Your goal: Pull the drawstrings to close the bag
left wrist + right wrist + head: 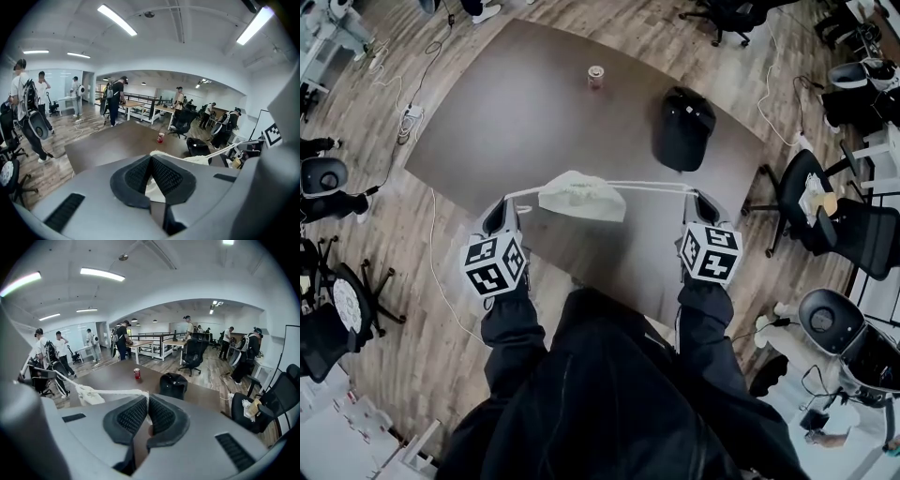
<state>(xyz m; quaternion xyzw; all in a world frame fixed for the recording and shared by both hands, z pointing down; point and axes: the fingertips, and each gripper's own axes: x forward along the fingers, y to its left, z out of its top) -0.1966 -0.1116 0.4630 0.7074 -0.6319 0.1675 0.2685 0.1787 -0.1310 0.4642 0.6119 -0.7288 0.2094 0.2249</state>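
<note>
While both grippers hold it up, the bag (pixel 581 195) hangs from a white cord (pixel 652 187) pulled into a near-straight line between them, over the near part of the table (pixel 506 122). Can't tell if its bottom touches the top. L gripper (pixel 151 159): jaws pressed together, pinching the cord's left end, w/ pale cloth showing in the gap just behind the tips. R gripper (pixel 146 401): jaws likewise closed on the cord's right end, which runs off left from the tips to the bag. No text is readable anywhere. The cubes (pixel 495 264) on the grippers carry only black-and-white square markers, and a red can (pixel 596 77) at the far side of the table has a label too small and blurred to read. A black backpack (pixel 684 127) sits far right on the table, no logo legible. Hard to make out: the bag's mouth, since the cloth bunches along the cord. In the left gripper view most of the bag is hidden behind the gripper's grey body, w/ only a pale strip showing past it. In the head view the person's dark jacket (pixel 609 394) covers the table's near edge, and the grippers' tips are partly hidden by their own bodies. People in the room beyond are small and partly cut off by desks.
</note>
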